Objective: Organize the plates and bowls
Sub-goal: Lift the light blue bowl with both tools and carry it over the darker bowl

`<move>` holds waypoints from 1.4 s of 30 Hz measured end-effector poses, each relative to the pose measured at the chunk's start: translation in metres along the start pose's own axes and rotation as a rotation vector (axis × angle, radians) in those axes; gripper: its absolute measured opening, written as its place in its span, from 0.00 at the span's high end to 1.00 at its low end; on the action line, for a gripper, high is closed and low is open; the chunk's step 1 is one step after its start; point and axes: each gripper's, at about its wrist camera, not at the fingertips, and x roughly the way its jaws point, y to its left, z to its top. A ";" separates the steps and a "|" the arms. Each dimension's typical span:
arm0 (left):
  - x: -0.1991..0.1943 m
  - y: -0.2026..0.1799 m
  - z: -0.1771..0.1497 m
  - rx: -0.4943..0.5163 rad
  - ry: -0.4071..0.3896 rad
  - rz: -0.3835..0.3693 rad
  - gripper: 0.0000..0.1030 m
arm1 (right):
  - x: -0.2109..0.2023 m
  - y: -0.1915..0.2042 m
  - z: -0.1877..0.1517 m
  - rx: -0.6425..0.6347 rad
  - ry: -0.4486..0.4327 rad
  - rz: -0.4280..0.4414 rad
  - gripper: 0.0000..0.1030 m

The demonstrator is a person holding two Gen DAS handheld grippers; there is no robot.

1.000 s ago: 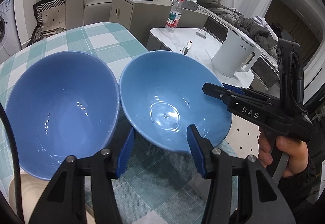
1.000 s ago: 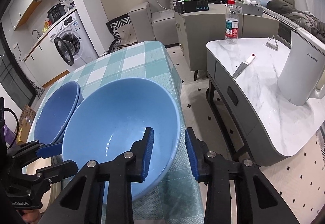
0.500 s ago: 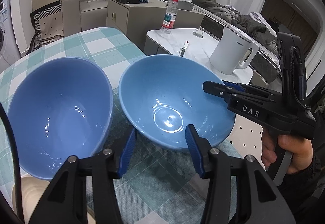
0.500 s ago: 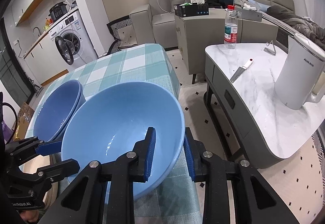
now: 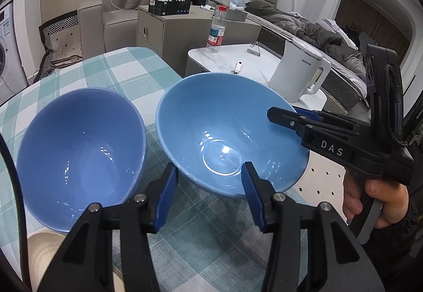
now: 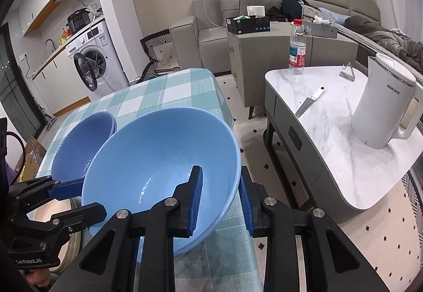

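Note:
My right gripper (image 6: pixel 220 181) is shut on the near rim of a light blue bowl (image 6: pixel 158 159), one pad inside and one outside, and holds it tilted over the table's right edge. In the left wrist view that right gripper (image 5: pixel 290 117) grips the light blue bowl (image 5: pixel 224 133) at its right rim. A darker blue bowl (image 5: pixel 79 144) sits to its left on the checked tablecloth (image 5: pixel 105 75), with a narrow gap between the two. My left gripper (image 5: pixel 208 186) is open, its fingers apart below the light bowl's near wall. Whether they touch it is unclear.
A beige plate (image 5: pixel 39 252) lies at the near left under my left gripper. Right of the table stands a marble side table (image 6: pixel 330 159) with a white kettle (image 6: pixel 383 106), a knife (image 6: pixel 309 101) and a water bottle (image 6: pixel 297 48). Floor shows between the two tables.
The light bowl has drawn slightly away from the darker bowl, so a thin gap shows. The left gripper's fingers narrowed a touch. The right gripper keeps its grip on the rim.

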 end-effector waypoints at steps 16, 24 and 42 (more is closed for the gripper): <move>-0.029 -0.001 0.007 0.016 -0.093 0.003 0.53 | -0.036 0.016 0.002 -0.024 -0.088 -0.008 0.73; -0.046 0.005 0.007 0.015 -0.133 0.006 0.53 | -0.052 0.029 0.006 -0.031 -0.126 -0.005 0.73; -0.087 0.033 0.008 -0.008 -0.228 0.079 0.53 | -0.056 0.081 0.031 -0.086 -0.188 0.045 0.73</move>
